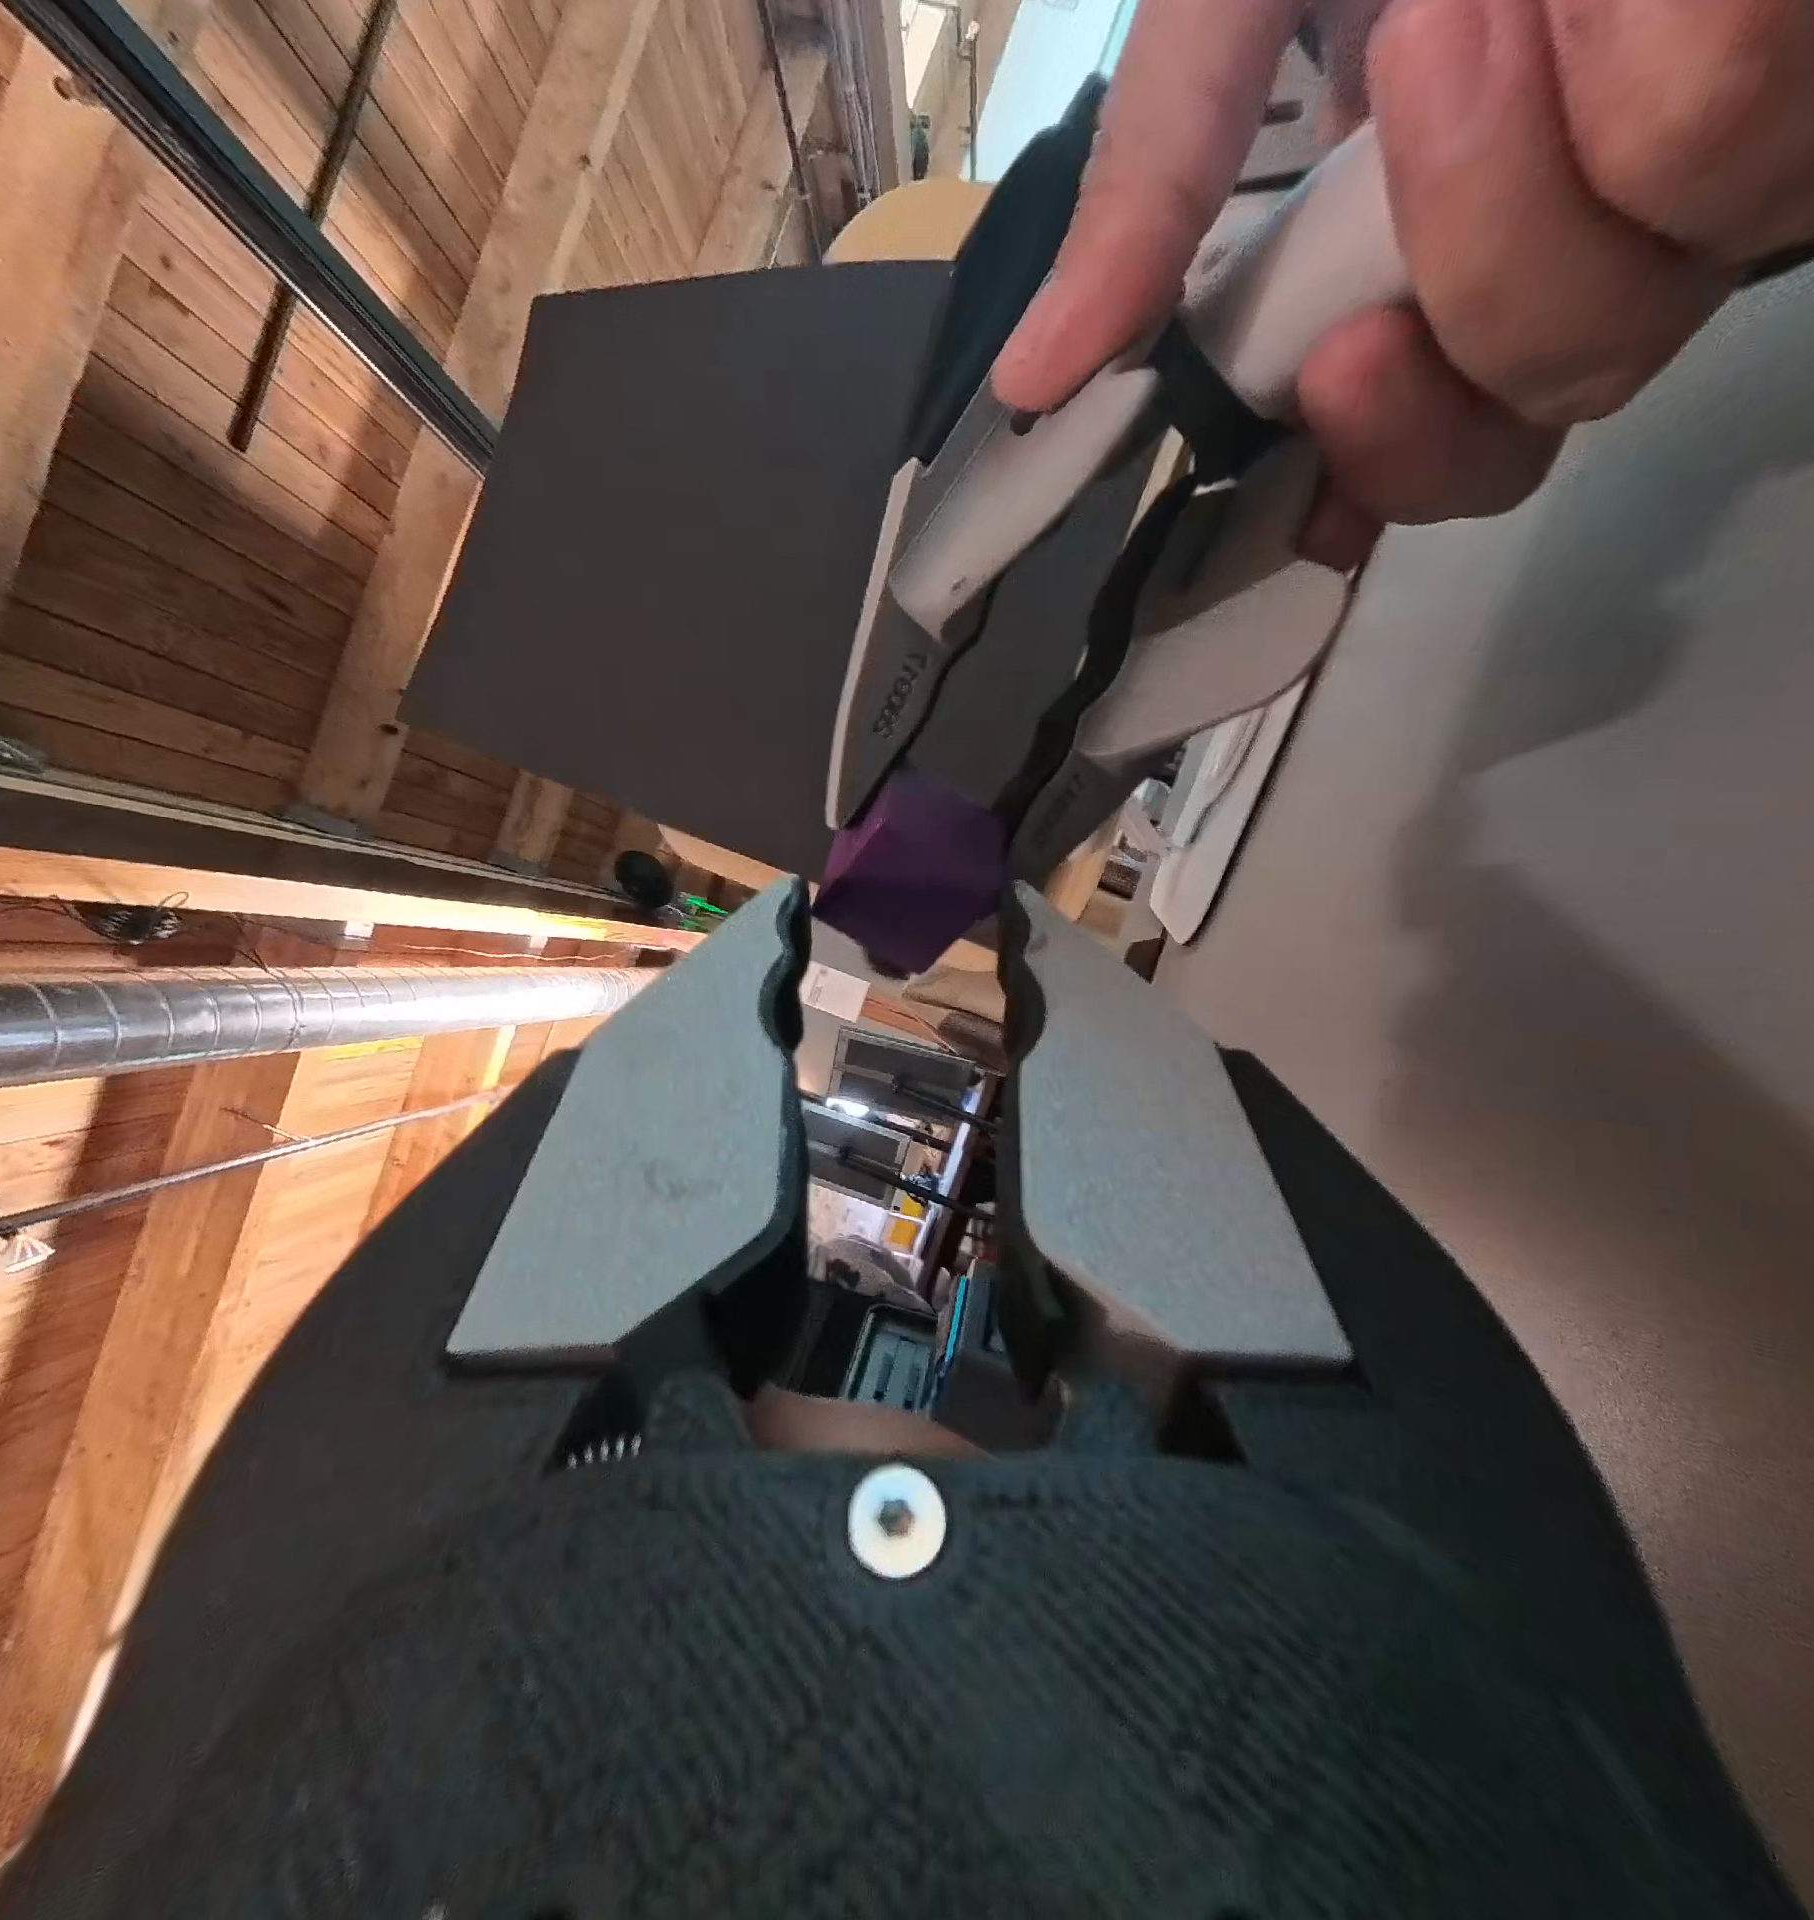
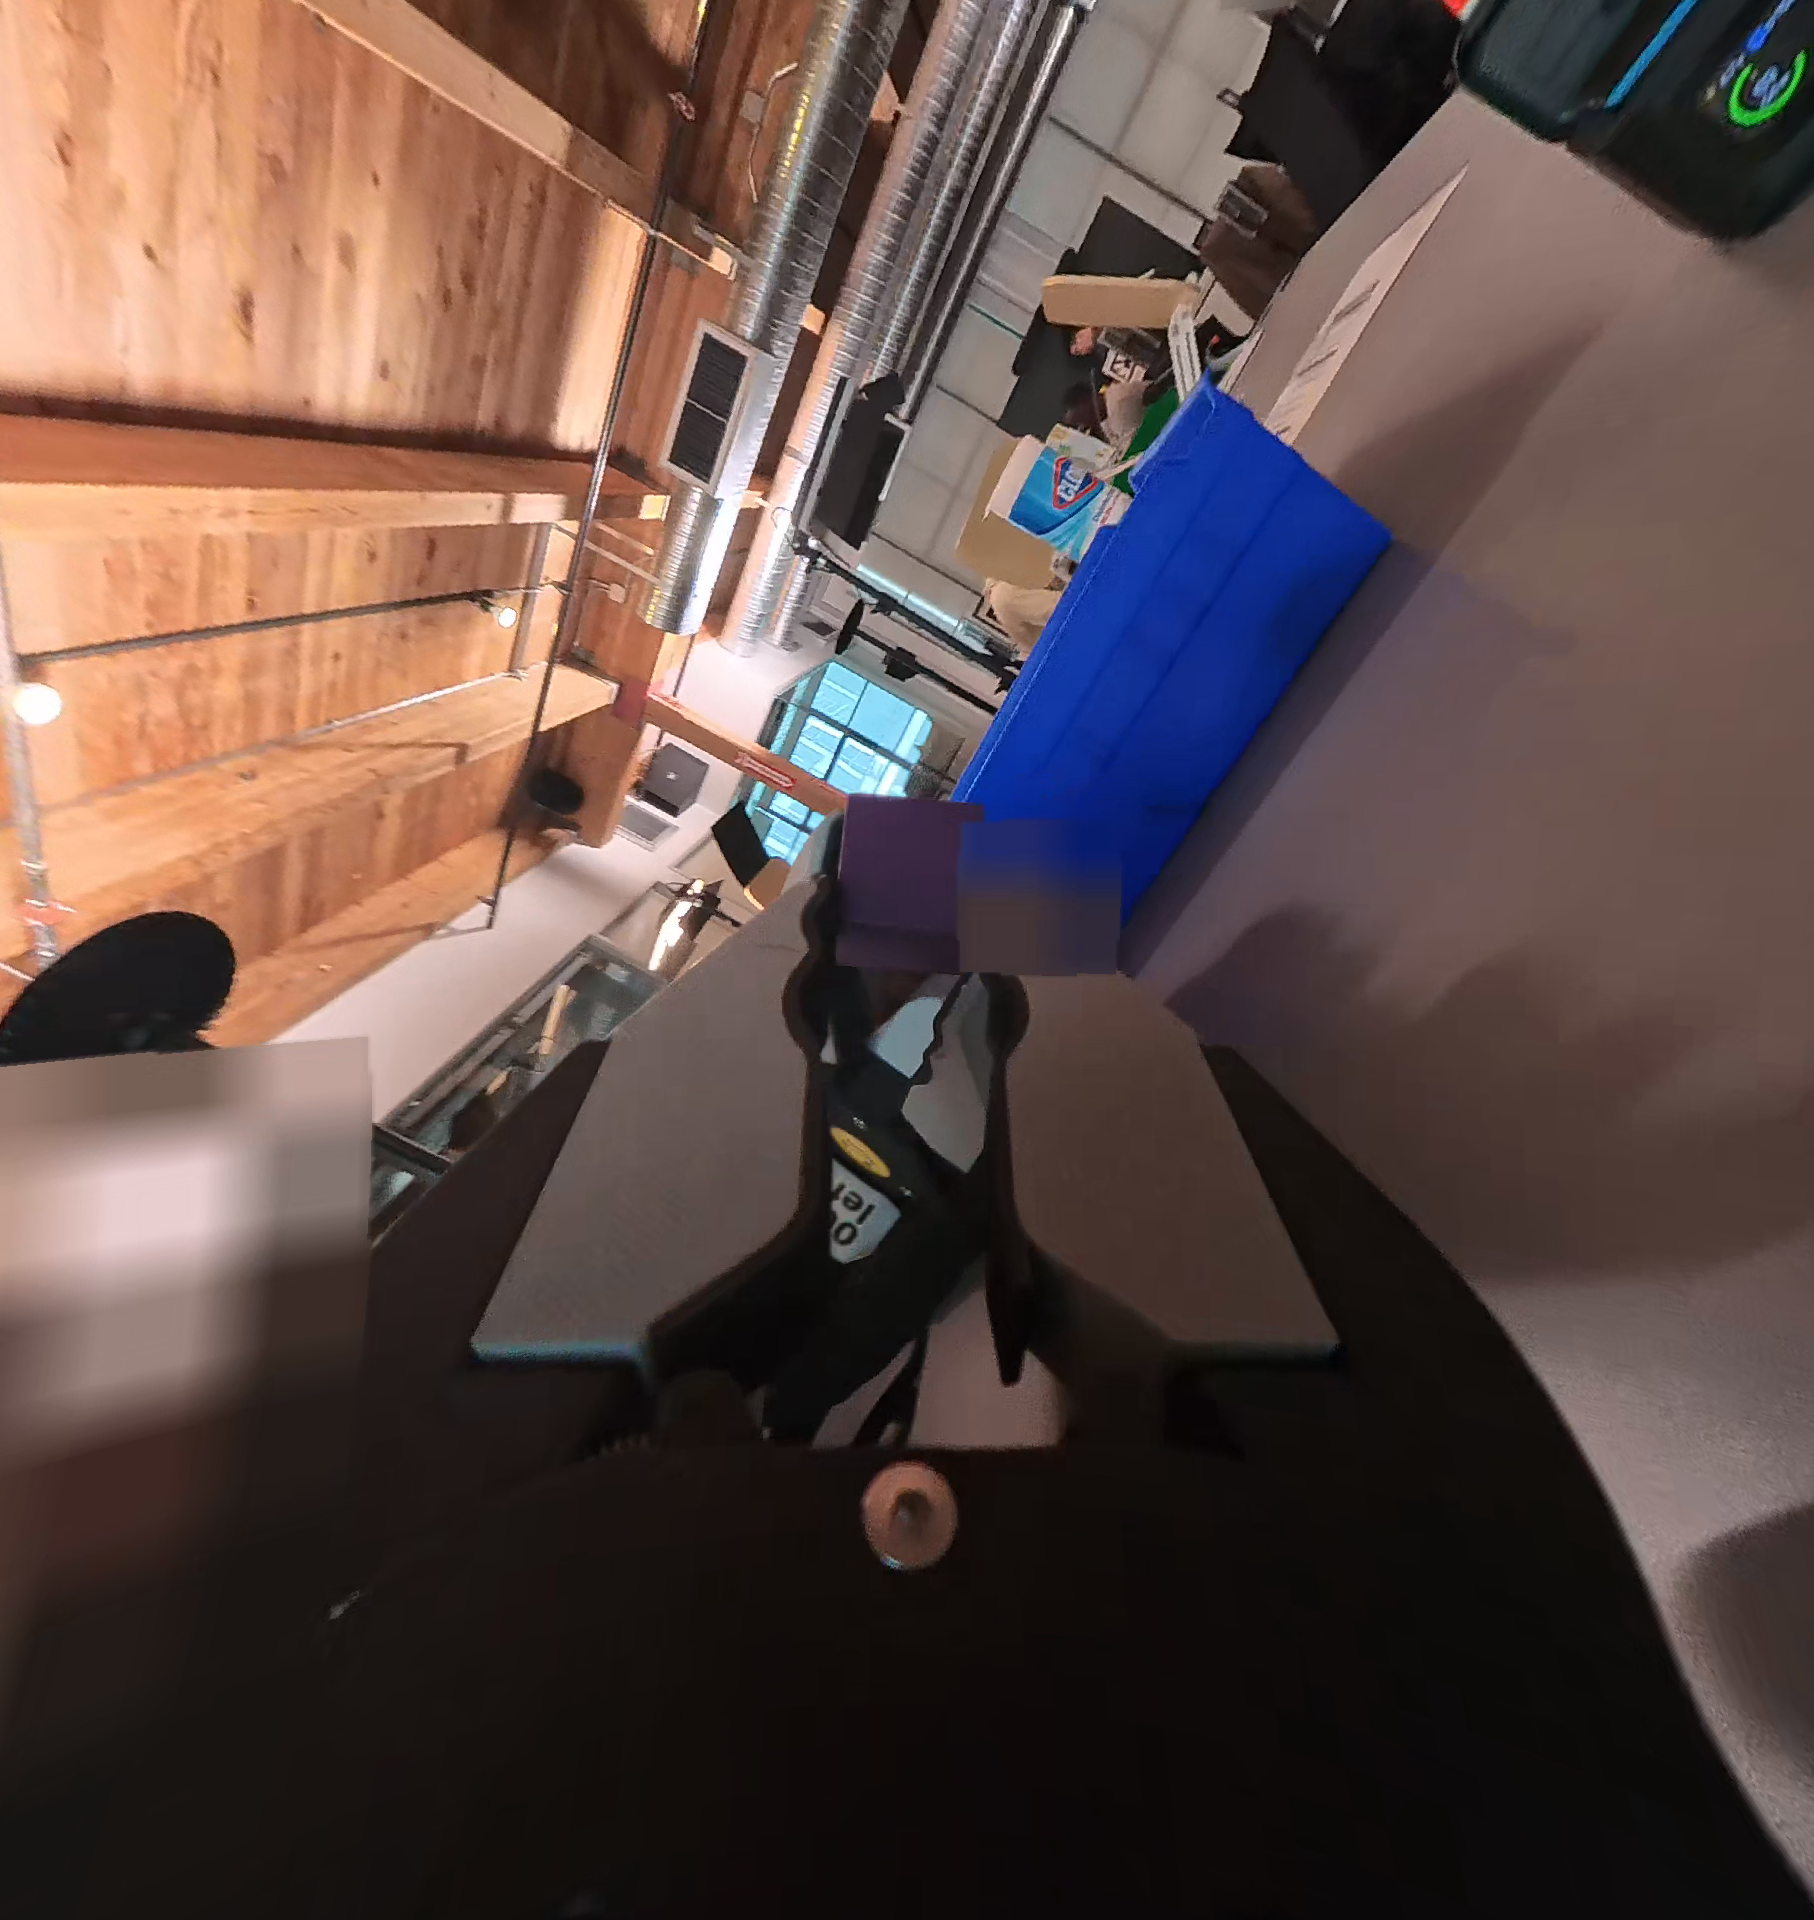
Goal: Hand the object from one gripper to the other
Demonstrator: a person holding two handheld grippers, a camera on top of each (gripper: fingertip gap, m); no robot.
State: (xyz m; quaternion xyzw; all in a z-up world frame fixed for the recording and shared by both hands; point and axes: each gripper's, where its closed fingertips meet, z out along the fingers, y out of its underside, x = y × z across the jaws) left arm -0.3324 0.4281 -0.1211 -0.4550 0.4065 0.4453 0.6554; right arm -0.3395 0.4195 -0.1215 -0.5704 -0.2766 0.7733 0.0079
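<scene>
A small purple cube (image 1: 908, 883) hangs in the air between the two grippers. My right gripper (image 1: 944, 821), held by a hand (image 1: 1505, 208), comes in from the upper right and is shut on the cube's upper part. My left gripper (image 1: 903, 920) is open, its fingertips (image 1: 794, 925) standing on either side of the cube's lower part, close to its faces. In the right wrist view the cube (image 2: 892, 873) sits at the tips of my right gripper (image 2: 908, 956), partly under a mosaic patch. The left gripper's black body (image 2: 872, 1195) shows through the gap.
A grey table (image 2: 1609, 831) runs along the right side, with a blue bin (image 2: 1173, 665) on it and a black device with a green ring (image 2: 1713, 94) at its far end. A dark flat panel (image 1: 674, 571) stands behind the cube. Wooden ceiling and metal ducts are overhead.
</scene>
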